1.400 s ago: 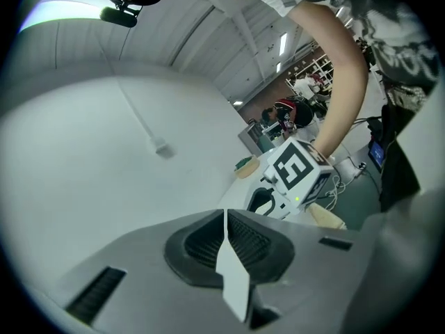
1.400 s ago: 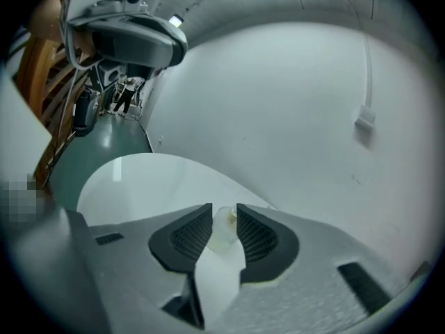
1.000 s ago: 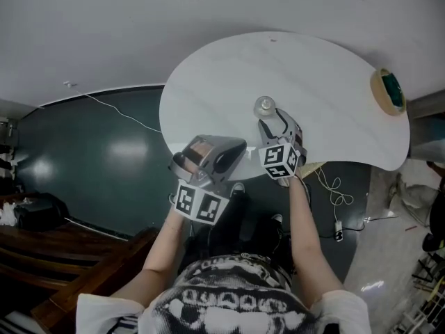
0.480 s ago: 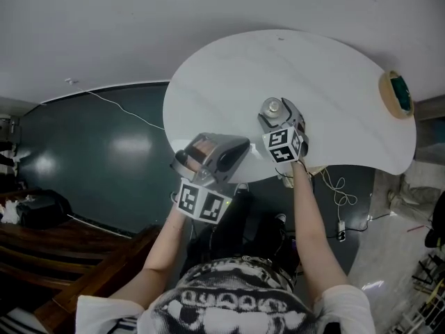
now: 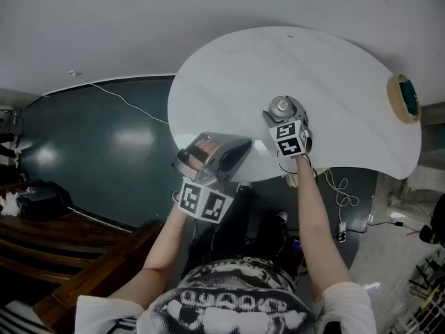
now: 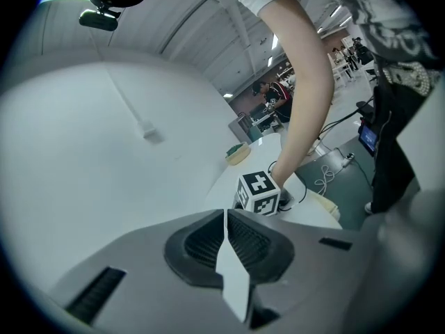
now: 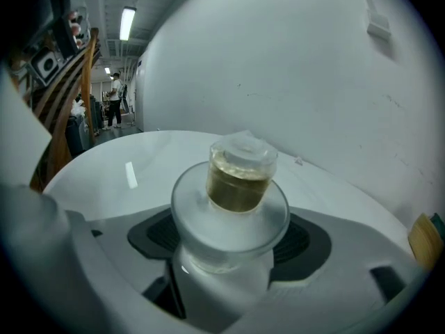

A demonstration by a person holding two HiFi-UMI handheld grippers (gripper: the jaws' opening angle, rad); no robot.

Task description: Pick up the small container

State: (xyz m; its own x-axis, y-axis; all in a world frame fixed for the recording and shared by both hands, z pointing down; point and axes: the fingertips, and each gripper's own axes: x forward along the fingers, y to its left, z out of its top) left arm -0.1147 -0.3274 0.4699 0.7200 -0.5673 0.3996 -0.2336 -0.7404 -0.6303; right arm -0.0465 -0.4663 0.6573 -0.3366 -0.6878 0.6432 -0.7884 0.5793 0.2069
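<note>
Small container (image 7: 240,186) stands upright mid-tabletop (image 5: 334,75), already between the right tool's (image 5: 285,115) jaws, which are opening wide and not gripping. Left tool (image 5: 208,155) pinched together, empty, near-left. Right just needs to close.

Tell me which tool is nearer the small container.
Right. The right tool has the small container between its opening jaws; the left tool, shut, hangs apart at the table edge.

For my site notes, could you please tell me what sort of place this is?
Probably a lab or workshop hall: a glossy dark green floor, a long ceiling strip light over an open room, and a white rounded work table.
</note>
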